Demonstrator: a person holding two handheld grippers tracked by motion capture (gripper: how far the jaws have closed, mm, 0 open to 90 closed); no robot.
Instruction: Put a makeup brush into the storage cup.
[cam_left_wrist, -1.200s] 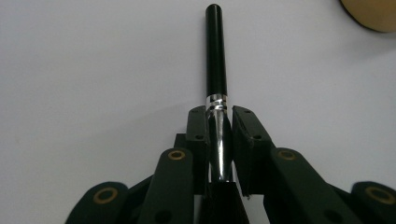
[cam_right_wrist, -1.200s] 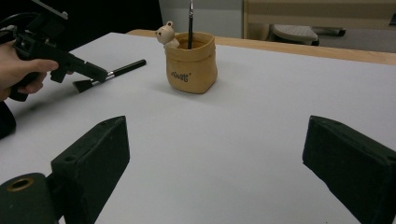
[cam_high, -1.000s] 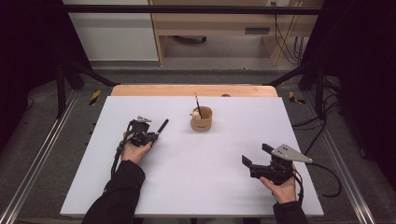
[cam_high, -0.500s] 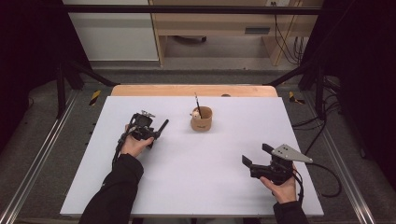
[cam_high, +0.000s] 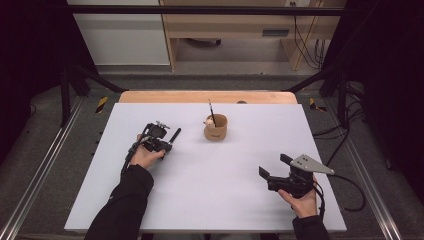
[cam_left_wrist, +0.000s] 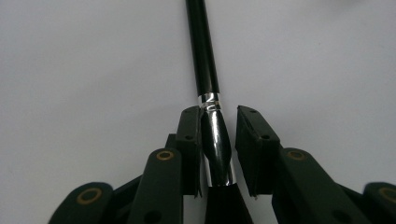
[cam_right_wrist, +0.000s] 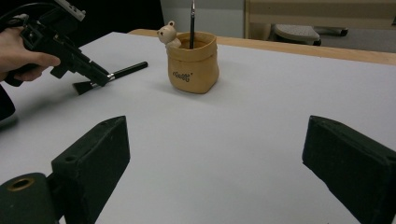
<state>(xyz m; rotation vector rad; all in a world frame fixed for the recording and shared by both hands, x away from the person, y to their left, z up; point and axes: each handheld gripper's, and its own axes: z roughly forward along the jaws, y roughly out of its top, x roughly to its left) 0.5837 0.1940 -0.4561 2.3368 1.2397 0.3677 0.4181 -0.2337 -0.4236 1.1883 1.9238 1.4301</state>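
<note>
L gripper (cam_left_wrist: 218, 140) has a black brush (cam_left_wrist: 204, 51) by its silver ferrule; jaws just closing, L pad touching, R pad w/ a sliver of gap. Brush lies flat on the white table (cam_high: 225, 175), handle aimed toward the tan cup (cam_high: 215, 128). R gripper view adds bristles behind the jaws, plus a bear on the cup. R gripper (cam_right_wrist: 215, 163) gapes wide, nothing in it.
</note>
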